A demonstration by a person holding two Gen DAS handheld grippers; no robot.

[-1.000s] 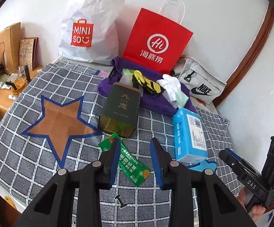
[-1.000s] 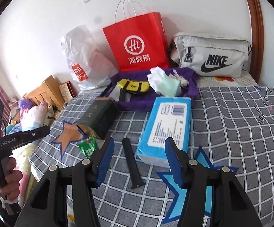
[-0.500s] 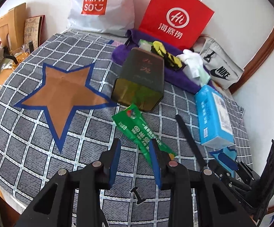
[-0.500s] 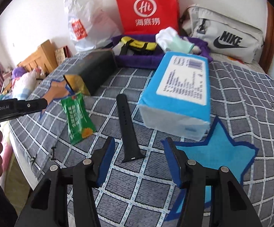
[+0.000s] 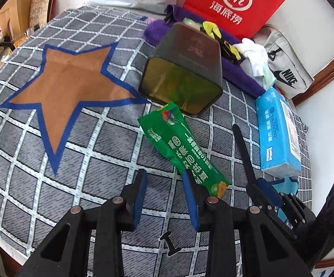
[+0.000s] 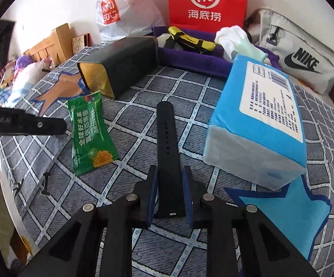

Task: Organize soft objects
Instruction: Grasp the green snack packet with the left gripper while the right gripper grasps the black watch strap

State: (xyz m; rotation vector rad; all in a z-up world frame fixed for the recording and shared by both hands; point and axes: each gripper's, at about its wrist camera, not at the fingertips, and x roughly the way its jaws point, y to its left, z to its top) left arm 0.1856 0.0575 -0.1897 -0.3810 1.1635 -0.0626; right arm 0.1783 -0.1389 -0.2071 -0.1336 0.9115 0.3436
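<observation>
Two grippers low over the checked bedspread [image 6: 213,97]. Right gripper [image 6: 169,192] straddles the near end of the black watch strap [image 6: 167,133], fingers close on both sides, contact unclear, so can't tell if clamped. Left gripper [image 5: 164,196] is spread apart, right finger [image 5: 191,198] overlapping the green snack packet [image 5: 180,147], rest of packet outside the gap. Risks: strap held at its very end could droop or slip; left closing here likely pinches only the packet edge or bedspread. Blue tissue pack [image 6: 259,124] just beside strap could get nudged.

White wall [image 6: 51,0], wooden headboard [image 6: 49,43], checked bedspread [image 5: 97,138]
</observation>
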